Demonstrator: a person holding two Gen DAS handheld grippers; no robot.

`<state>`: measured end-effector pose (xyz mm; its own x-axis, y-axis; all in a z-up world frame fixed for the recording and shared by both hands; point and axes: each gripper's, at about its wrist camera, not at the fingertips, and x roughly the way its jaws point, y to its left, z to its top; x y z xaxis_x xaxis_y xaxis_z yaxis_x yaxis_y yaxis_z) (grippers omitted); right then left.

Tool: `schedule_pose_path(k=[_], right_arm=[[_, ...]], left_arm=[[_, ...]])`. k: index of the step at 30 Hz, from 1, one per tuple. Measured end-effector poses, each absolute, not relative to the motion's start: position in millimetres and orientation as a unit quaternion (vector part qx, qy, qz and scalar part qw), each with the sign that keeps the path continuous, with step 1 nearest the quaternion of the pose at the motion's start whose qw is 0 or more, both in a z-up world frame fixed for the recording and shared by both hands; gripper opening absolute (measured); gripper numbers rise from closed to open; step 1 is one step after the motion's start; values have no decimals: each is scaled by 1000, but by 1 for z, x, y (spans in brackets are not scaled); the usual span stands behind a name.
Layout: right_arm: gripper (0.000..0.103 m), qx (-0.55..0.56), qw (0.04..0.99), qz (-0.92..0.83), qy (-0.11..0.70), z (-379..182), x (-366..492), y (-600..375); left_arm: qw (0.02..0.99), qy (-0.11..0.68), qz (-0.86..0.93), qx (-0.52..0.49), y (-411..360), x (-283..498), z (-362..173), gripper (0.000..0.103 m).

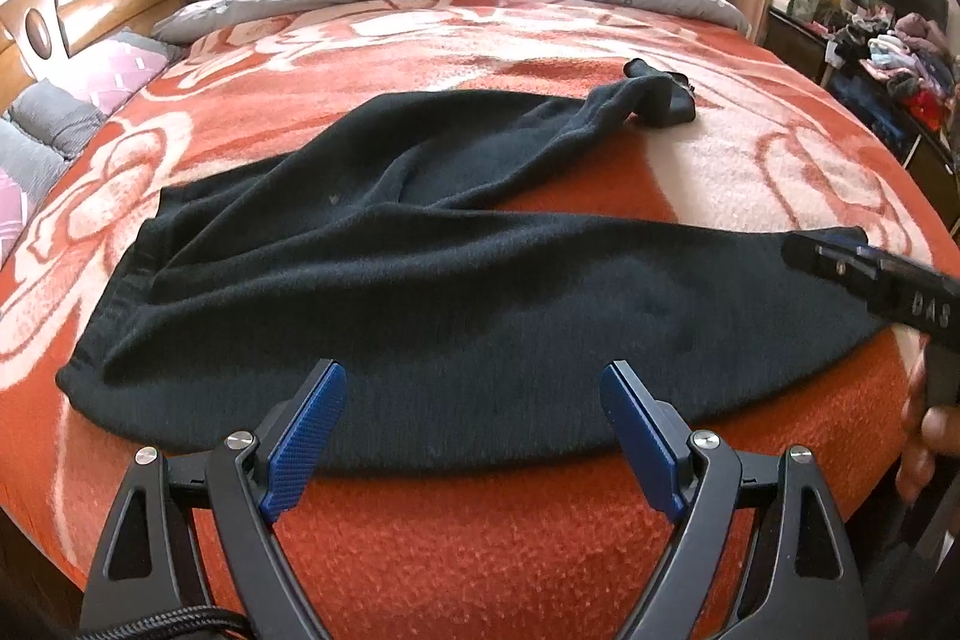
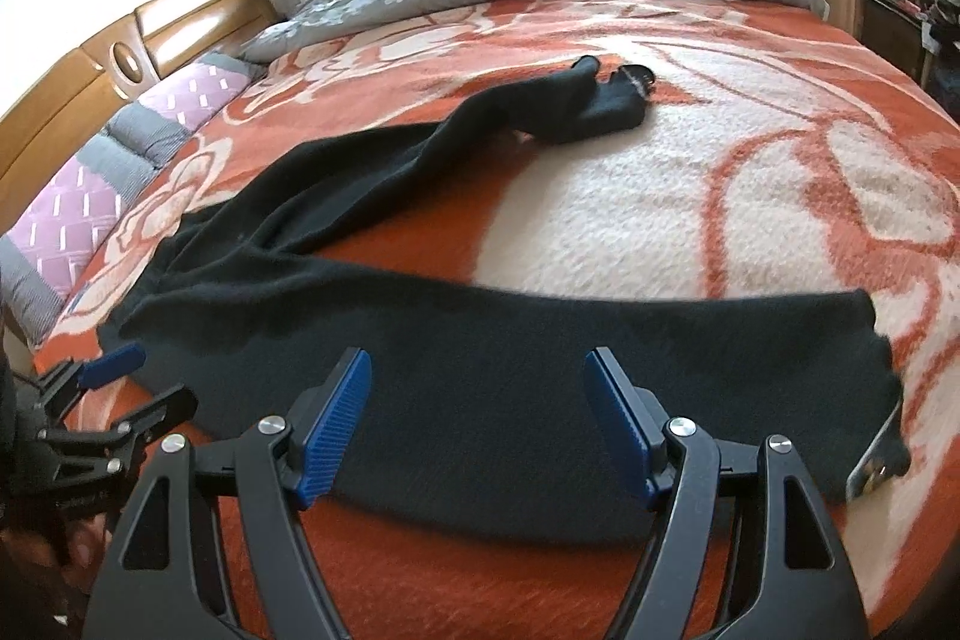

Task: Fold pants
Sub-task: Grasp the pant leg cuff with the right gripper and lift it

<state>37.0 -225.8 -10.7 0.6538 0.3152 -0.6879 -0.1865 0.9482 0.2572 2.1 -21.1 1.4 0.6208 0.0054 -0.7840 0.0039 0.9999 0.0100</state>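
I see black fleece pants [image 1: 420,280] lying unfolded on the orange floral blanket [image 1: 480,532]; my left gripper [image 1: 474,400] and right gripper [image 2: 477,388] both hover spread apart, holding nothing.

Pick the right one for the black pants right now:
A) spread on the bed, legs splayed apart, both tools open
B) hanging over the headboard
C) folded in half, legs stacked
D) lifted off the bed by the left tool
A: the black pants lie flat on the orange blanket with the far leg angled away from the near one, and the left tool and right tool both stand open, gripping nothing.
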Motion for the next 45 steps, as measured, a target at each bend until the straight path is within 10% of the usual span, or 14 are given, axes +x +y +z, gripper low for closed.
schedule_pose_path(k=[32,39,41,44,45], right_arm=[[74,147,874,91,454,4,281,-264],[36,135,850,84,503,-27,322,-257],[15,133,845,84,510,-33,324,-259],[7,144,852,79,498,-29,313,-269],[7,152,856,76,488,-24,304,-277]], left_arm=[[873,478,-87,46,-69,186,-2,88],[863,492,-91,76,-83,211,-21,87],[860,494,-86,92,-87,216,-26,80],[842,522,-105,92,-88,221,-38,17],[842,522,-104,92,-88,222,-40,16]])
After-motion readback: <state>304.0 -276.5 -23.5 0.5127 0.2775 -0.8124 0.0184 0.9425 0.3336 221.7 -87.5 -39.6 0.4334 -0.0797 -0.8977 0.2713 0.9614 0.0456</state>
